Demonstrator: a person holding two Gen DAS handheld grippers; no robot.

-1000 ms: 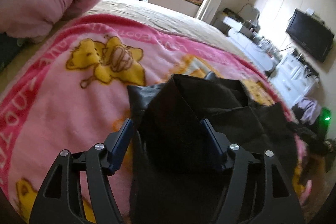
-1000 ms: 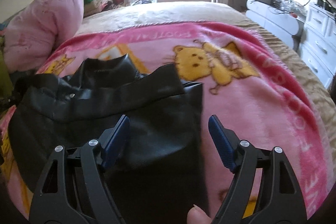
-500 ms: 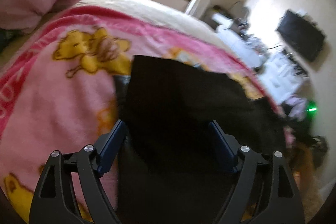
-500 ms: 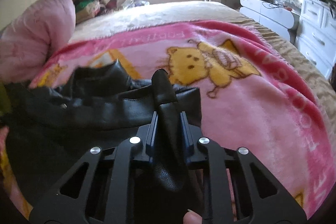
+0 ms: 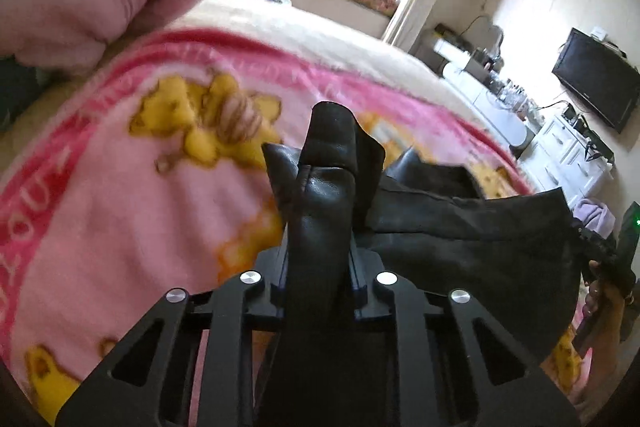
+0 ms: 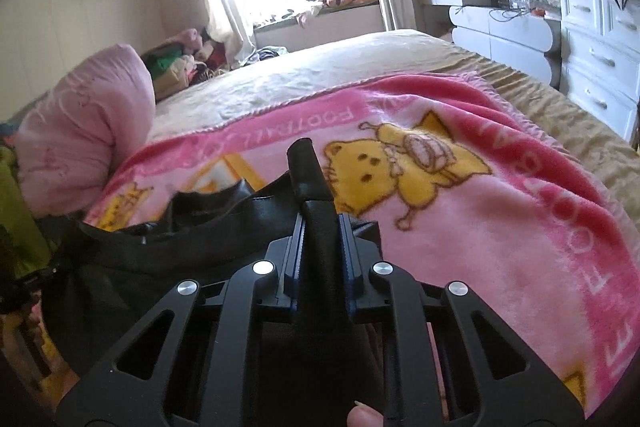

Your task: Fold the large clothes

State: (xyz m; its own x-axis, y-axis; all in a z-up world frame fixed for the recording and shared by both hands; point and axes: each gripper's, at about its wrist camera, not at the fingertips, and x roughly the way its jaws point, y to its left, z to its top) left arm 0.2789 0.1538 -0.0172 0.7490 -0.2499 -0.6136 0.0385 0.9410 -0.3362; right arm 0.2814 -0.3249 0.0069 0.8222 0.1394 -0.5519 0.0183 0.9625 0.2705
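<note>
Both tools are clamped down on the black leather garment [image 5: 460,251] right now. Left tool [image 5: 318,259] has just been closing, and its pads pinch a bunched-up ridge of leather that sticks up past the tips. Right tool [image 6: 320,259] squeezes a narrower fold of the same garment, with a rolled edge poking out in front. The garment itself lies across the pink cartoon blanket [image 6: 500,227] on the bed [image 6: 360,63], sagging between the two grips.

So I'd say the grab step is done and the actual fold is about to start. Next move probably calls for lifting both pinched edges together and carrying them over the rest of the garment, keeping the two tools level with each other so the leather doesn't twist. It looks stiff and slick, so it might slide out of the pads or spring back if it's let go too soon.

Views differ a fair bit. Left wrist view shows the wide spread of the garment running off to the right, plus the person's other hand [image 5: 604,311] at the far edge and a TV [image 5: 596,83] on the wall. Right wrist view shows the pink pillow [image 6: 84,135], the white dresser [image 6: 596,39], and a fingertip [image 6: 362,417] at the bottom edge.
</note>
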